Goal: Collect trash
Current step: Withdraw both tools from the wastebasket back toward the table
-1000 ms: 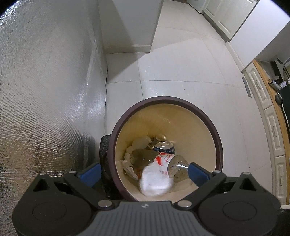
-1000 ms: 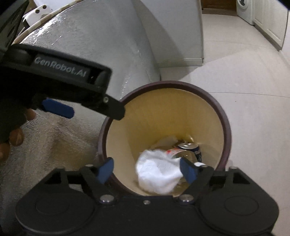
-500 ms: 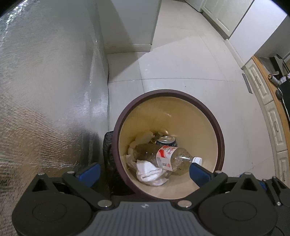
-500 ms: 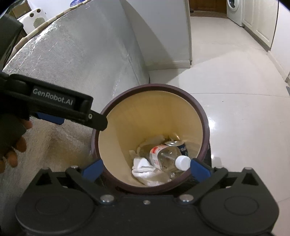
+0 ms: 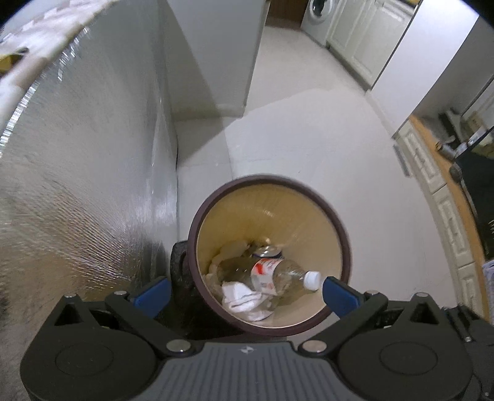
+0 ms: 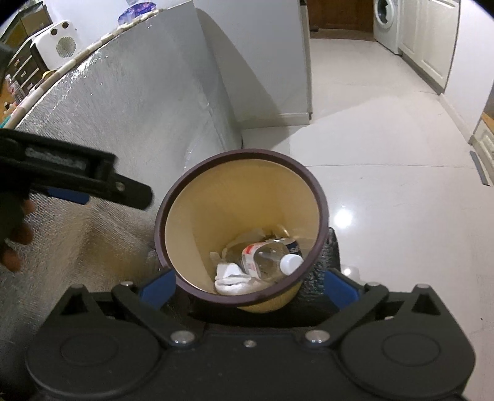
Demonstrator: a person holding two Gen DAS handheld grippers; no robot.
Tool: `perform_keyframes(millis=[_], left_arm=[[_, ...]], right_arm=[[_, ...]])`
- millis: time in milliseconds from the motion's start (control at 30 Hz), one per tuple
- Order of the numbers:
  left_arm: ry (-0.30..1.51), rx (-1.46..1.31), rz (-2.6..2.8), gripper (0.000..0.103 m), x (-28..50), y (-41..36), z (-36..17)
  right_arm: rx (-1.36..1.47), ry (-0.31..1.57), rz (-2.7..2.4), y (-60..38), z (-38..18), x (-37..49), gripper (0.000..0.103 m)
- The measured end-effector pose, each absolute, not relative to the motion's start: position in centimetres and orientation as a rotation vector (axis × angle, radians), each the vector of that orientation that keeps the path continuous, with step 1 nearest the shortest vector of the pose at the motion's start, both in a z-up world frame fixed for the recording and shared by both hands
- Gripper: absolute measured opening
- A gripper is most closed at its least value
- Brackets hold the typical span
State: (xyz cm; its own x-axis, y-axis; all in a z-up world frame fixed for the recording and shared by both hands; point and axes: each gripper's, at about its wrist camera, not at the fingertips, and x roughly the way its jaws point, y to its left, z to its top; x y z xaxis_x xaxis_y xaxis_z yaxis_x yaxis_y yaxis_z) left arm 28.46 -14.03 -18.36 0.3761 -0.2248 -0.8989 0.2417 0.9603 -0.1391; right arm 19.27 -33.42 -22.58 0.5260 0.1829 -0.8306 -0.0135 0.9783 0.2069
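We look down from both wrist cameras into a round trash bin (image 5: 336,225) with a dark brown rim and a tan inside, standing on pale floor tiles (image 5: 308,138) right beside a foil-covered counter side (image 5: 77,185). At the bottom of the bin lies a clear plastic bottle (image 5: 278,274) on its side, red-and-white label, white cap pointing toward the right wall. A crumpled white tissue (image 5: 244,297) sits just beside and partly under the bottle, on the near side. A drink can (image 5: 267,253) lies behind the bottle, touching it, with more pale paper scraps (image 5: 233,250) at the back left.

Our left gripper (image 5: 244,293) hangs above the bin, blue pads spread wide on either side of the rim, nothing between them. Our right gripper (image 6: 247,285) is likewise above the bin; its jaws have just been opening and now stand at full spread, empty, the tissue lying loose in the bin below. In the right wrist view the left gripper also shows at the left edge, held by a hand (image 6: 15,237) in front of the foil. A black bag (image 6: 321,265) pokes out around the bin's outside. White cabinets (image 5: 364,40) and a washing machine (image 6: 386,24) stand far back.
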Motion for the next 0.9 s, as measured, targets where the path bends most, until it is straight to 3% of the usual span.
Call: perform_keyframes(millis=[900], left_arm=[[0.879, 0.029, -0.343, 0.103, 16.5, -8.1, -8.8]], right_arm=[[0.179, 0.805, 0.002, -33.3, -11.6, 10.4, 0.103]])
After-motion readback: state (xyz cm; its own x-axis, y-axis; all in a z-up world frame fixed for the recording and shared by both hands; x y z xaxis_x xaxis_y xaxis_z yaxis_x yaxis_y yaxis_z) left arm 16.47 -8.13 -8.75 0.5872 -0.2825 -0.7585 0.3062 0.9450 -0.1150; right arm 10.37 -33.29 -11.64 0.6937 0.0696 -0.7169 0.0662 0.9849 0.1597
